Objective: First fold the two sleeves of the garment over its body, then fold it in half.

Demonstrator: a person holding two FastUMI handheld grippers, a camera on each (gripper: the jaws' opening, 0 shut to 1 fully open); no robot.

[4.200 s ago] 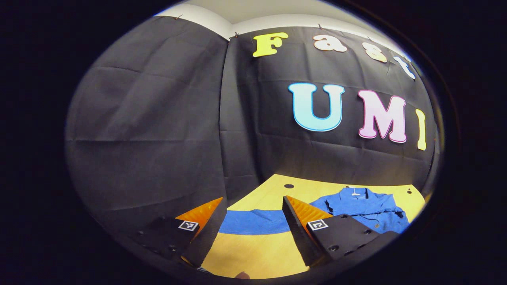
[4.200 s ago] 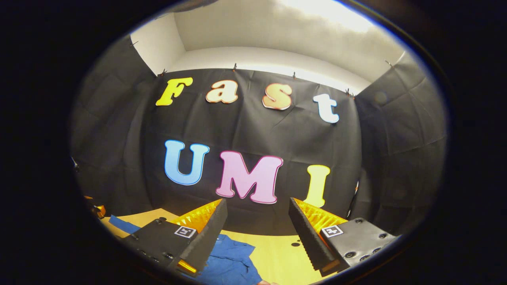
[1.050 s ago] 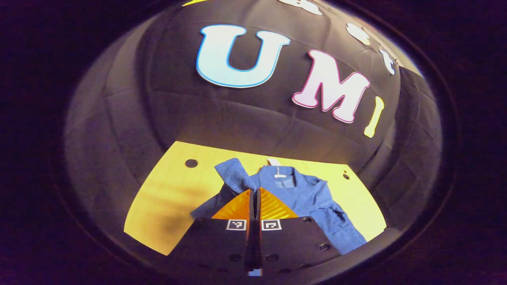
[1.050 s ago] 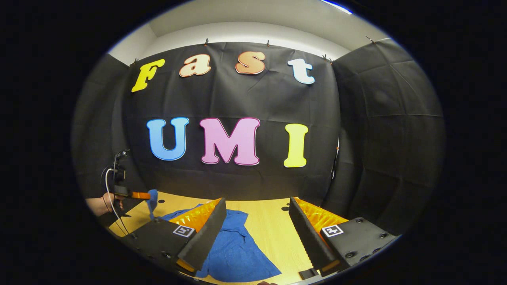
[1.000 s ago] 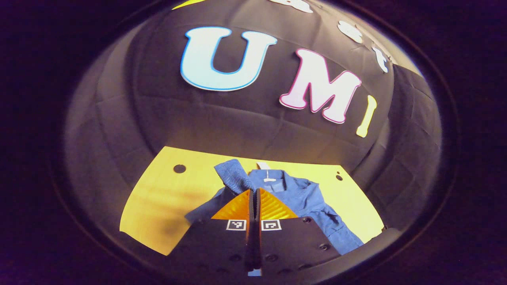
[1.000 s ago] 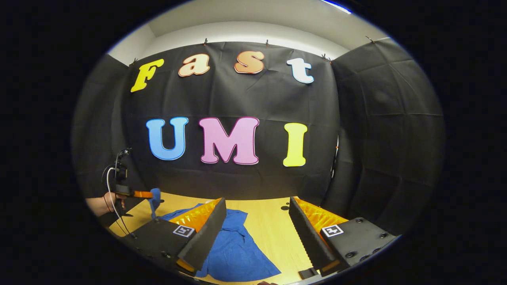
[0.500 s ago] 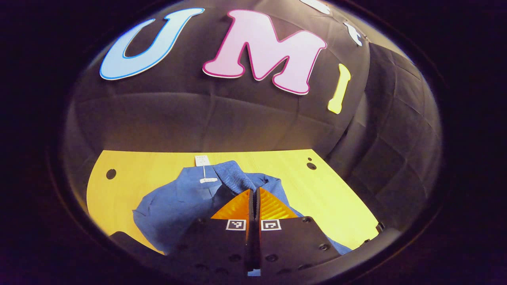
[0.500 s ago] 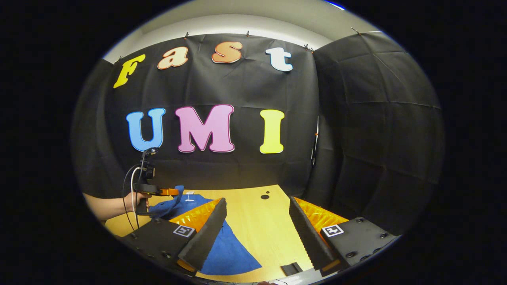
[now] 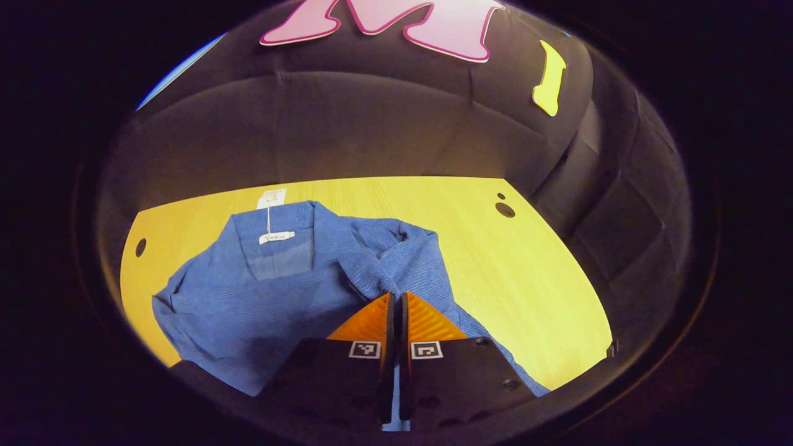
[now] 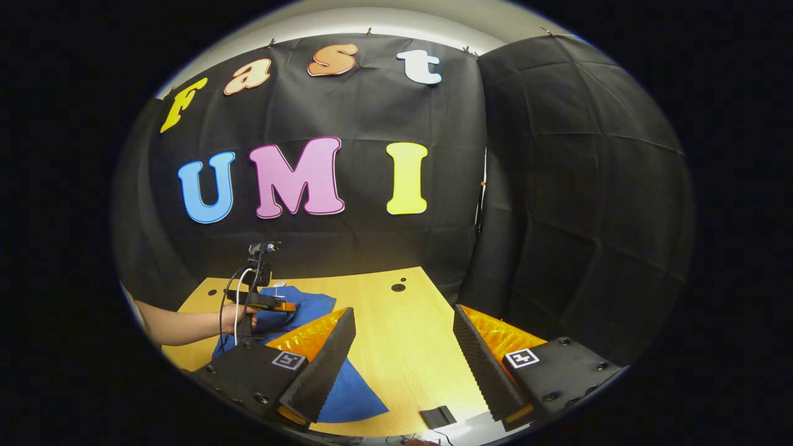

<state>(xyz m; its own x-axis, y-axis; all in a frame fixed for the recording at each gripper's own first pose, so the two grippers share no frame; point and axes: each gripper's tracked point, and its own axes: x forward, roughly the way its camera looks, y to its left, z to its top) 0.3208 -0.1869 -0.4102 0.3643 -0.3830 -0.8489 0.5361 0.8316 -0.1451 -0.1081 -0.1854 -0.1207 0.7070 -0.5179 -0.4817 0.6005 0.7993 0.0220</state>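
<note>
A blue corduroy garment [image 9: 272, 291] lies on the yellow wooden table [image 9: 526, 272], collar toward the back wall, a white tag at the neck. My left gripper [image 9: 396, 296] is shut on the end of one sleeve [image 9: 365, 275], which now lies across the garment's body. In the right gripper view the same garment [image 10: 310, 306] shows at the left, with the left gripper [image 10: 288, 306] and a hand [image 10: 232, 317] over it. My right gripper [image 10: 403, 328] hovers open above bare table, nothing between its fingers.
The black cloth wall stands close behind the table. Small dark holes [image 9: 505, 209] mark the tabletop near its back corners. A small black object [image 10: 438, 416] lies at the table's near edge. Bare table stretches right of the garment.
My left gripper carried the sleeve rightward over the garment's body and came down low onto it. The right gripper view has swung right, its fingers still open.
</note>
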